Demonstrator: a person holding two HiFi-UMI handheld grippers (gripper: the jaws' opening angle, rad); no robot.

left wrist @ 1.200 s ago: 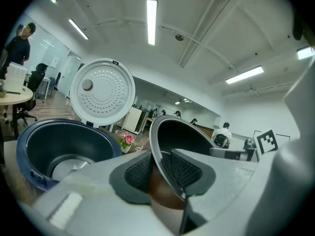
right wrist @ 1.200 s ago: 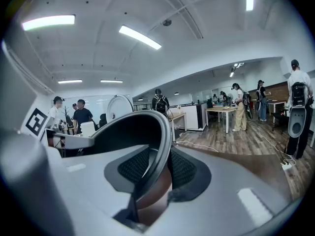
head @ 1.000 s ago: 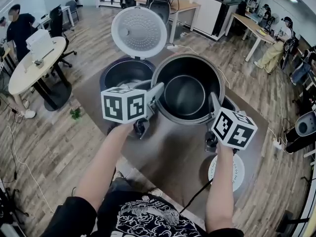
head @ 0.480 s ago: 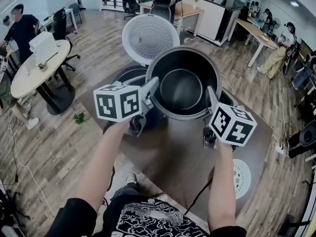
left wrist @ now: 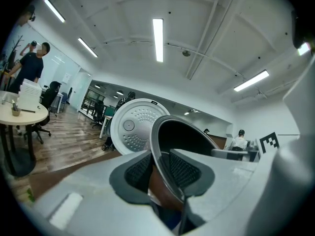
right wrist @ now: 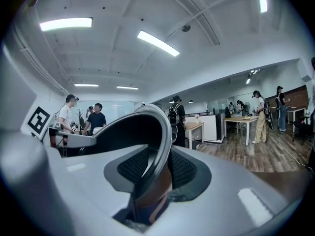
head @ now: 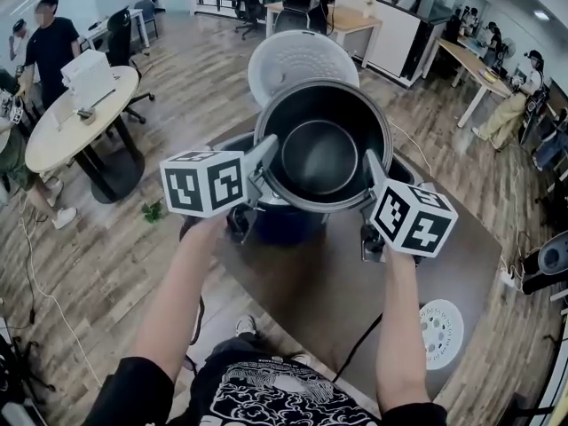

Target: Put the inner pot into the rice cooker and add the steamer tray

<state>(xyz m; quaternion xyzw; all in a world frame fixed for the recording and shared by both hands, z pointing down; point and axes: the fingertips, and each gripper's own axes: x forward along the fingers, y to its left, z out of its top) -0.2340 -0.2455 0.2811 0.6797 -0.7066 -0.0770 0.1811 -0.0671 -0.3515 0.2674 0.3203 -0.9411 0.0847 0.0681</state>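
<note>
We hold the inner pot (head: 321, 153) by its rim with both grippers. The left gripper (head: 269, 152) pinches the rim's left edge, with one pad inside the wall and one outside. The right gripper (head: 372, 165) pinches the right edge likewise. The pot hangs upright over the rice cooker (head: 282, 221), whose lid (head: 297, 59) stands open on the far side. The pot appears clear of the cooker body, though its underside is hidden. The steamer tray (head: 441, 331) lies on the table (head: 328, 273), near right.
</note>
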